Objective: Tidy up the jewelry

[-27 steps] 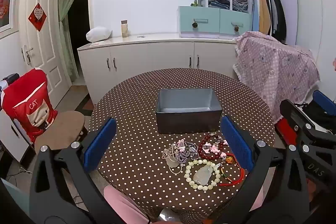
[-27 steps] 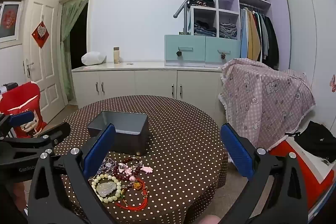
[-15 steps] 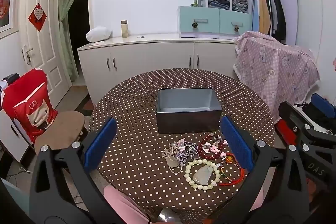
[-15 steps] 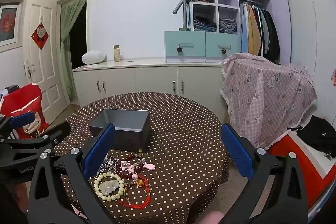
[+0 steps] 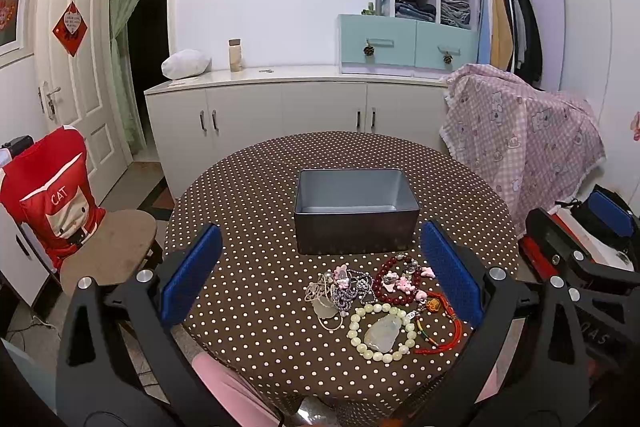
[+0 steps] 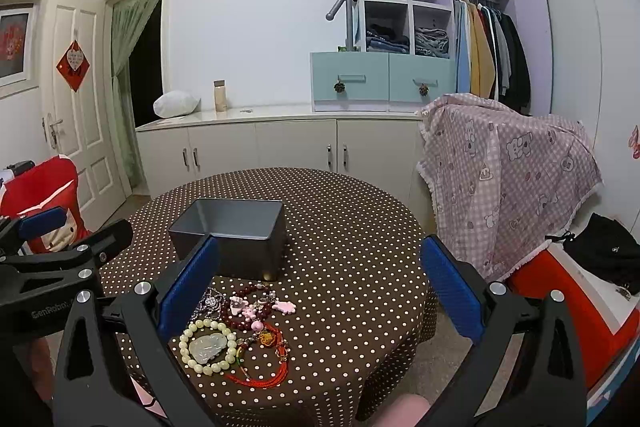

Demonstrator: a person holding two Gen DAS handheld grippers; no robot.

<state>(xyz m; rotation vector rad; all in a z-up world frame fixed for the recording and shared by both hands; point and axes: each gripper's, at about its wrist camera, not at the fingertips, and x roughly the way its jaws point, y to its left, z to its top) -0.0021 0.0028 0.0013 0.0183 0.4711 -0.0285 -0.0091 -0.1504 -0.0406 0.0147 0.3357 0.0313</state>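
A pile of jewelry lies near the front edge of the round polka-dot table (image 5: 248, 195): a pale green bead bracelet with a jade pendant (image 5: 381, 332) (image 6: 208, 346), a dark red bead bracelet with pink charms (image 5: 398, 281) (image 6: 248, 311), a red cord bracelet (image 5: 440, 331) (image 6: 264, 367) and a silvery necklace tangle (image 5: 336, 289) (image 6: 210, 303). An empty grey metal box (image 5: 356, 211) (image 6: 232, 231) stands behind it. My left gripper (image 5: 320, 279) is open above the pile. My right gripper (image 6: 320, 283) is open, to the right of the pile.
A chair with a red cover (image 5: 44, 195) stands left of the table. White cabinets (image 5: 280, 111) line the back wall. A pink checked cloth (image 5: 520, 135) drapes over something at the right. The table edge is close in front.
The right gripper has shifted slightly, so the table and jewelry sit a little more central in its view. The left gripper has barely moved. Both stay open.
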